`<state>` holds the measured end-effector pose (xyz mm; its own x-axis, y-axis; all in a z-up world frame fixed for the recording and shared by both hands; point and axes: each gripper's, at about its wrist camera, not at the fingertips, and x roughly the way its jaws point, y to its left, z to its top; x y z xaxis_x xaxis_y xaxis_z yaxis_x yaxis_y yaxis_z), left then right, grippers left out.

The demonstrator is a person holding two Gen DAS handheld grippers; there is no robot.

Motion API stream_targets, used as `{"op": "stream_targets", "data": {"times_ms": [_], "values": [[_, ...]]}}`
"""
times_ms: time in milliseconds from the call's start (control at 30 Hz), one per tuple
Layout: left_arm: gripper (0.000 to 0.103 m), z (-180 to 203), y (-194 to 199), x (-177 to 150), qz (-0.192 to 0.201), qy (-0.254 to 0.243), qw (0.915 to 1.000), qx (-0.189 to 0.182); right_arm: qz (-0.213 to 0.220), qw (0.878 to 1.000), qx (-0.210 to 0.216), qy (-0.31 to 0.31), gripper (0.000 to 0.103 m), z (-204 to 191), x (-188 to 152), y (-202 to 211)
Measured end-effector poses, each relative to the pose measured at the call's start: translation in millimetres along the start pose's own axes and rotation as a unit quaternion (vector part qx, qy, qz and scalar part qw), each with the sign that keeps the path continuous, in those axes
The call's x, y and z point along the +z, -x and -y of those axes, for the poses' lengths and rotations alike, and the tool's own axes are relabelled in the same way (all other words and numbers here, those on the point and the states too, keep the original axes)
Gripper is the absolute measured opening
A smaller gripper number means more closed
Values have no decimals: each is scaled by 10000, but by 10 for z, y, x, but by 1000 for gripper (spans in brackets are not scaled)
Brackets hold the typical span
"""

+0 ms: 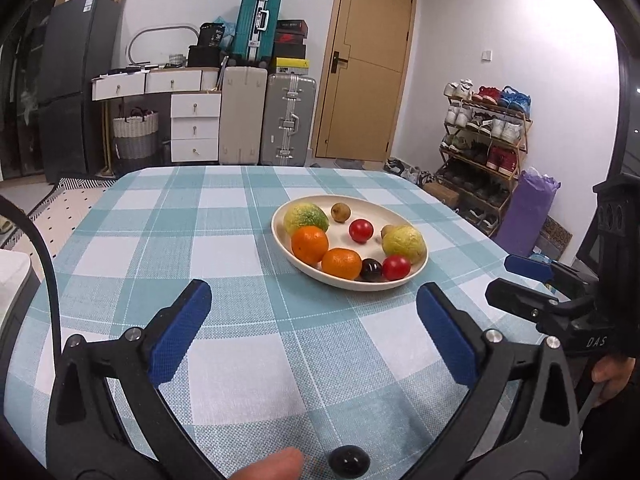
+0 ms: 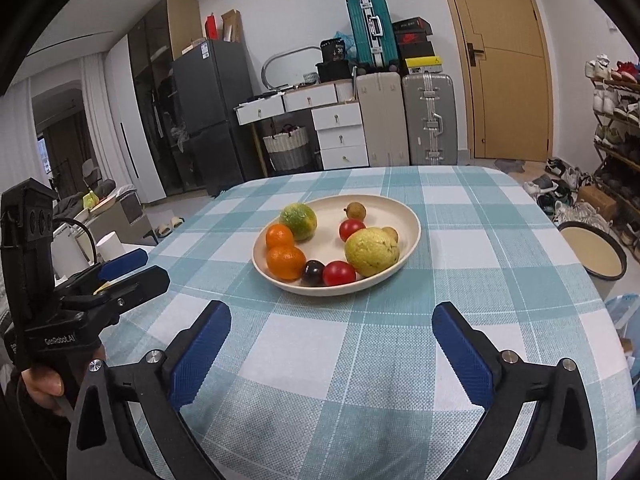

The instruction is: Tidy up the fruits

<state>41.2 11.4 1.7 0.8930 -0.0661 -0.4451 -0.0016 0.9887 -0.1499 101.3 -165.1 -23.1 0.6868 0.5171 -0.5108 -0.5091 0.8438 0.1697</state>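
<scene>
With both the left gripper (image 1: pixel 314 334) and right gripper (image 2: pixel 332 354) spread wide and empty low in frame, the fruits sit gathered on the plate (image 2: pixel 414 226) at centre, so the task looks nearly finished.

- Left gripper (image 1: pixel 314 300) sits low and level, jaws spread wide, blue pads (image 1: pixel 180 332) facing each other across an empty gap.
- Right gripper (image 2: pixel 331 322) matches it: jaws parted wide, nothing between its blue pads (image 2: pixel 462 354), pointing forward.
- The two tools are side by side, apart, each showing at the edge of the other's view.
- Left hand (image 2: pixel 42 386) wraps the black handle from below, fingers curled round it.
- Right hand (image 1: pixel 612 376) grips its handle the same way, only the fingers showing.
- A fingertip (image 1: pixel 272 466) pokes in at the bottom edge of the left wrist view.
</scene>
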Motion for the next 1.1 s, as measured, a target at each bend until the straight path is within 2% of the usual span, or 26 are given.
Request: {"op": "stream_targets", "data": {"times_ms": [233, 1100], "values": [[102, 30, -1, 30, 121, -81, 9999, 18, 243, 9992, -185, 274, 103, -8, 22, 71], [102, 88, -31, 27, 179, -259, 9995, -43, 461, 9984, -94, 314, 103, -9, 10, 153]]}}
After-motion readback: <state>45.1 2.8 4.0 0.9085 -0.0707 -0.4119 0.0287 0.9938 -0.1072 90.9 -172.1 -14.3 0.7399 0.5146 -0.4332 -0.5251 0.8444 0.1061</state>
